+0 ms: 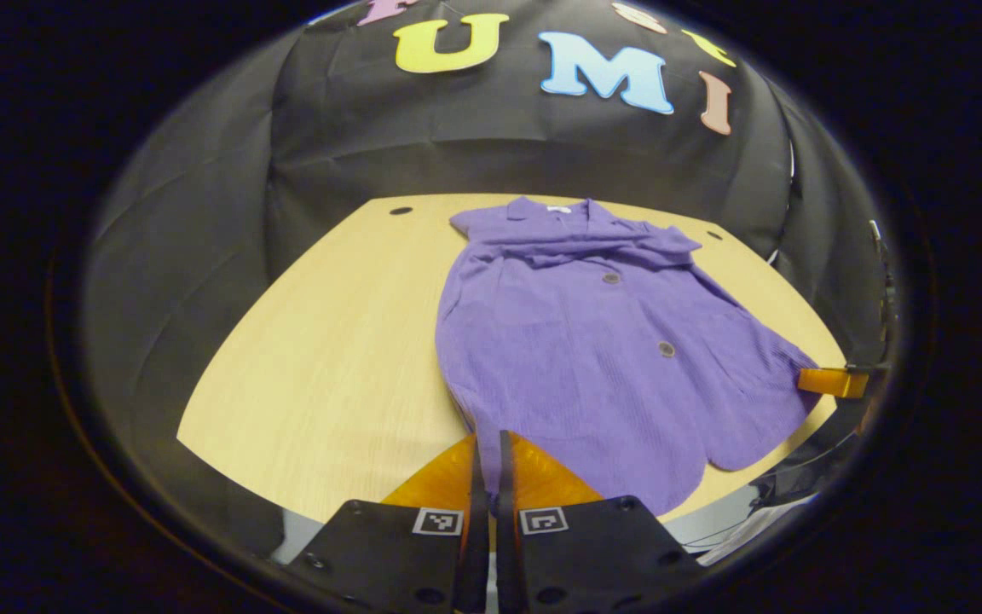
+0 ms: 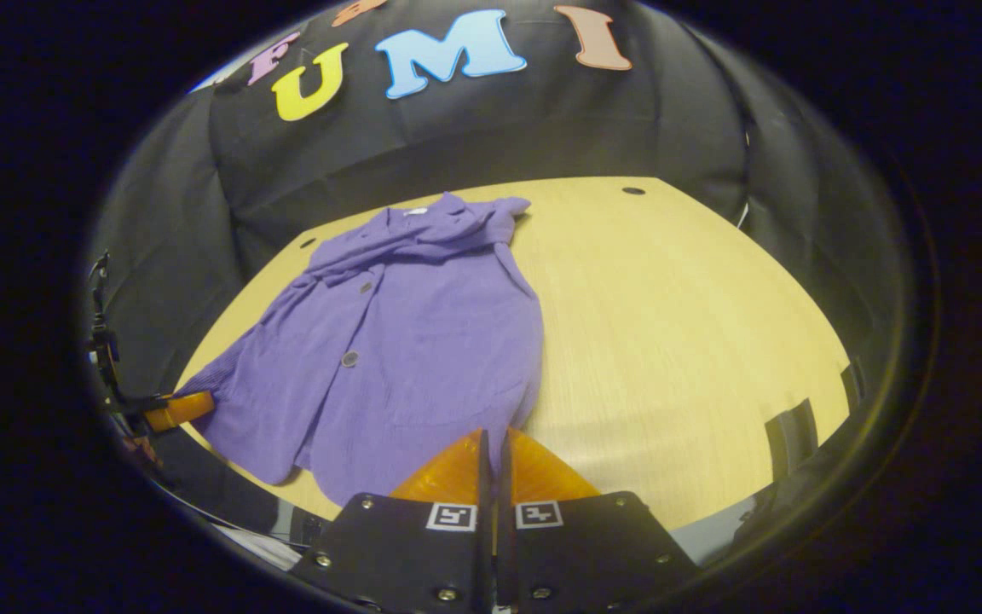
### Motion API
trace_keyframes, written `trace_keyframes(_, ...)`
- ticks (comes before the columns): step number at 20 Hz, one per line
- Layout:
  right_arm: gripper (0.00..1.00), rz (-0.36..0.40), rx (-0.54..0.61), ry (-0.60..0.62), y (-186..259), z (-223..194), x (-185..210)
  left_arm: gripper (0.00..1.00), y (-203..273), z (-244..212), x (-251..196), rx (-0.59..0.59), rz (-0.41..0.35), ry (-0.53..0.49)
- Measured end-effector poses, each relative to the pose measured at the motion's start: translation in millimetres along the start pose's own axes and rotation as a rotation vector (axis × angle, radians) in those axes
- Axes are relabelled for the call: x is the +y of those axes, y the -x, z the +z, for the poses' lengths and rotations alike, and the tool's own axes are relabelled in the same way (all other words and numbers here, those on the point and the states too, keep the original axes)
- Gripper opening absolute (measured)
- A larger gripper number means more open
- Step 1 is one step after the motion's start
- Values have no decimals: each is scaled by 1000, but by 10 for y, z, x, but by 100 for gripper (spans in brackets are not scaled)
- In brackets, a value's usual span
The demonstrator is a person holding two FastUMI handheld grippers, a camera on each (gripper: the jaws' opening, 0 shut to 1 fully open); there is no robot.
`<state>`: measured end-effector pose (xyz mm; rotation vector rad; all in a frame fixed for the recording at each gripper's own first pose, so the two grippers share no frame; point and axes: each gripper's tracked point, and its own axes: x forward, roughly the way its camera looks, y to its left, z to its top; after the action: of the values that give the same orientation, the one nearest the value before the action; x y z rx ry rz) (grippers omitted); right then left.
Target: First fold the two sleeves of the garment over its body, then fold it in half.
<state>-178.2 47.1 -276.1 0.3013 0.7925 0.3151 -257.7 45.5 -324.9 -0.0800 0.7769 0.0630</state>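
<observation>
Purple garment (image 1: 602,341) flat at centre of your left gripper view, sleeves folded across its chest, hem at the desk's (image 1: 329,358) near edge, bare desk lower left, left tongs (image 1: 488,443) clenched at the hem, right tongs (image 2: 492,443) clenched likewise, bare desk to their right.

Hidden and cut-off parts

Left gripper (image 1: 491,443) covers the shirt's (image 1: 602,341) hem at bottom centre; whether its fingers pinch cloth is unclear.

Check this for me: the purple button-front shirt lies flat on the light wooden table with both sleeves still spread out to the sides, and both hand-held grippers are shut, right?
Not quite. The sleeves are already folded across the chest of the purple button-front shirt, as the left gripper view shows. The rest holds: it lies on the light wooden table, and both the left hand-held gripper and right hand-held gripper are shut.
</observation>
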Motion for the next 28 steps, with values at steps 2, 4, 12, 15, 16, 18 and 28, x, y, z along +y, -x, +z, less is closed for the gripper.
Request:
trace_keyframes(2, 2, 25, -37, 0, 61, 184, 7, 10, 63, 148, -106, -25, -2, 20)
trace_keyframes(4, 2, 62, -73, 0, 124, 381, 43, 10, 121, 333, -185, -59, -2, 48)
trace_keyframes(12, 2, 172, -192, 32, 236, 1167, 266, 10, 282, 1203, -412, -194, -29, 129)
trace_keyframes(15, 3, 187, -239, 15, 211, 1480, 350, 10, 259, 1609, -500, -246, -64, 117)
trace_keyframes(16, 2, 187, -252, 4, 190, 1600, 370, 10, 267, 1767, -486, -266, -76, 118)
trace_keyframes(18, 3, 186, -279, -24, 131, 1840, 393, 10, 183, 2091, -506, -301, -109, 135)
trace_keyframes(28, 2, 101, -373, -84, -443, 2903, 459, 10, -684, 3314, -250, -346, -203, 132)
